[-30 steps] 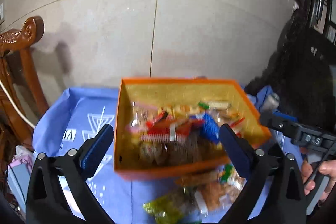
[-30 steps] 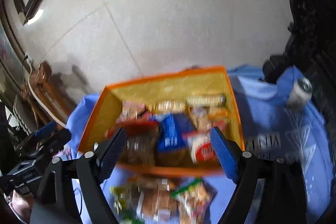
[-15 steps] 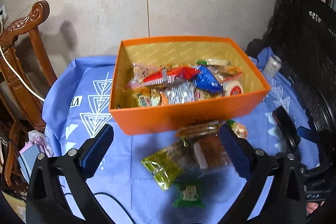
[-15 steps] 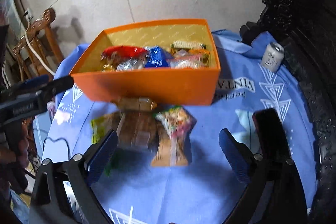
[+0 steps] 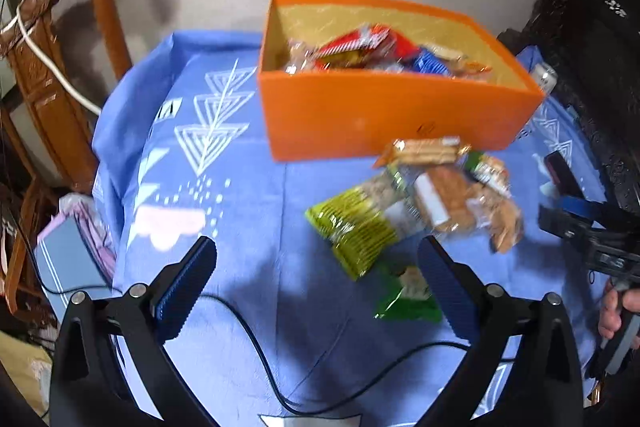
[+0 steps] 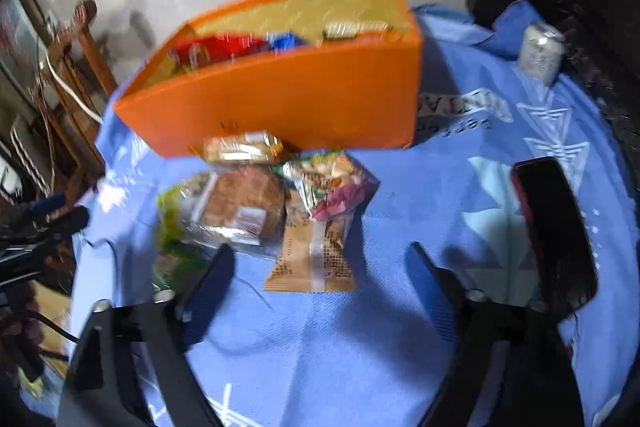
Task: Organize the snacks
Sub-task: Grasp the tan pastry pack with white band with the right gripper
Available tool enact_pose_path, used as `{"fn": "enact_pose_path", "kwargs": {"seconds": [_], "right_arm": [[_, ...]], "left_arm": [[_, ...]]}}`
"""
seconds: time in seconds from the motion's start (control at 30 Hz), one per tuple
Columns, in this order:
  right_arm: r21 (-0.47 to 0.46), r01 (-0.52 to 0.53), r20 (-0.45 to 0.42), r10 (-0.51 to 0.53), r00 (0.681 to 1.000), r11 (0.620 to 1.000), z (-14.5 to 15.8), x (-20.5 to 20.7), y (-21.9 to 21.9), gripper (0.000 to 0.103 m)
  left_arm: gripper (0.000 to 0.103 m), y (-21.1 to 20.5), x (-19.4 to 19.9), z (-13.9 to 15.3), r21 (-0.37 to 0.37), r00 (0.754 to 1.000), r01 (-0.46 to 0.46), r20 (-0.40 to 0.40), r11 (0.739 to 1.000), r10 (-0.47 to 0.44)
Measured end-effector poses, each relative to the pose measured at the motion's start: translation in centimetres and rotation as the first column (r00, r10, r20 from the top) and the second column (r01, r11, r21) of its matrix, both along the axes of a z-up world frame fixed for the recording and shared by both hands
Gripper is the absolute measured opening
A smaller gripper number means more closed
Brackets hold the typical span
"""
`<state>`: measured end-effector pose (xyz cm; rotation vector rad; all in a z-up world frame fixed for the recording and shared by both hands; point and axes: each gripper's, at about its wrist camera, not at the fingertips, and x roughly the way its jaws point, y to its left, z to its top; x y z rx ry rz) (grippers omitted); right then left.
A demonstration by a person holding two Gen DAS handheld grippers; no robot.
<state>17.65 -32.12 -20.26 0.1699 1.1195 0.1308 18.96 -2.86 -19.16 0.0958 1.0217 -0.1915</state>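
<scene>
An orange box (image 5: 380, 115) (image 6: 280, 99) half full of wrapped snacks stands on the blue cloth. In front of it lie loose snacks: a green pack (image 5: 356, 227), a biscuit pack (image 5: 424, 149), a clear pack of brown cakes (image 5: 452, 199) (image 6: 240, 207), a colourful bag (image 6: 328, 183) and a brown bar (image 6: 312, 255). My left gripper (image 5: 314, 251) hangs open above the cloth, just short of the green pack. My right gripper (image 6: 320, 255) is closing its jaws. The brown bar lies on the cloth between them in view, and the pads do not touch it.
A dark phone (image 6: 556, 227) lies right of the snacks, and a can (image 6: 540, 55) stands at the far right. A black cable (image 5: 256, 347) crosses the near cloth. A wooden chair (image 5: 60, 27) stands left. Dark carved furniture lines the right.
Both grippers have sunk and drawn back from over the box to the loose snacks in front of it. The right jaws widened, then narrowed.
</scene>
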Motion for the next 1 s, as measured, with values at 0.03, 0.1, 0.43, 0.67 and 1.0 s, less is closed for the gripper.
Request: {"fn": "enact_pose_path", "kwargs": {"seconds": [0.03,0.1,0.43,0.67,1.0], "right_arm": [[-0.014,-0.005,-0.021,0.004,1.000,1.000,-1.0,0.5,0.3,0.074],[-0.026,-0.001,-0.067,-0.001,0.998,1.000,-2.8,1.2,0.5,0.064],[0.054,0.006,-0.086,-0.001,0.996,0.999,-4.6,2.6,1.4,0.062],[0.000,-0.001,-0.098,0.001,0.995,1.000,-5.5,3.6,2.2,0.048],[0.035,0.116,-0.152,-0.110,0.982,0.993,-4.7,-2.0,-2.5,0.041]], "left_arm": [[0.099,0.1,0.1,-0.3,0.000,1.000,-0.004,-0.010,1.000,0.004],[0.099,0.3,0.2,-0.6,-0.003,1.000,-0.012,-0.022,1.000,0.011],[0.099,-0.8,1.9,-1.8,-0.006,0.999,0.001,-0.047,1.000,-0.001],[0.099,-2.4,1.9,-2.4,-0.005,0.998,0.036,-0.055,0.999,-0.036],[0.099,-9.6,4.2,-4.0,-0.048,0.988,0.118,-0.091,0.992,-0.122]]}}
